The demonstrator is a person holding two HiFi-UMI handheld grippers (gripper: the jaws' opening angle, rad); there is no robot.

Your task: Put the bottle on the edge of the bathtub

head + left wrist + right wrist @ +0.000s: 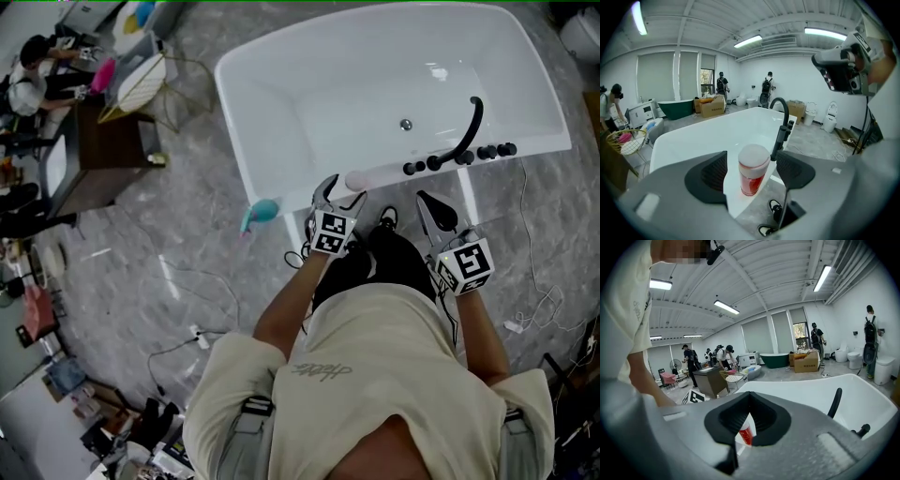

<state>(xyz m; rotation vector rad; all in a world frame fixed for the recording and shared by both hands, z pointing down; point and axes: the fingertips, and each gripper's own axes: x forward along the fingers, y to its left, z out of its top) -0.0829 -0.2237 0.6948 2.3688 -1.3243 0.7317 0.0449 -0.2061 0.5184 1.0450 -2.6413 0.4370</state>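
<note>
A red bottle with a white cap stands upright on the near rim of the white bathtub. My left gripper is open around it, one dark pad on each side with a gap to the bottle on both. In the head view the left gripper sits at the rim beside the cap. My right gripper hangs to the right, off the tub, with its jaws shut and empty. Through the slit under the shut tips of the right gripper, part of the bottle shows.
A black curved faucet and a row of black knobs stand on the rim right of the bottle. A teal object and cables lie on the marble floor. A dark desk and people are at far left.
</note>
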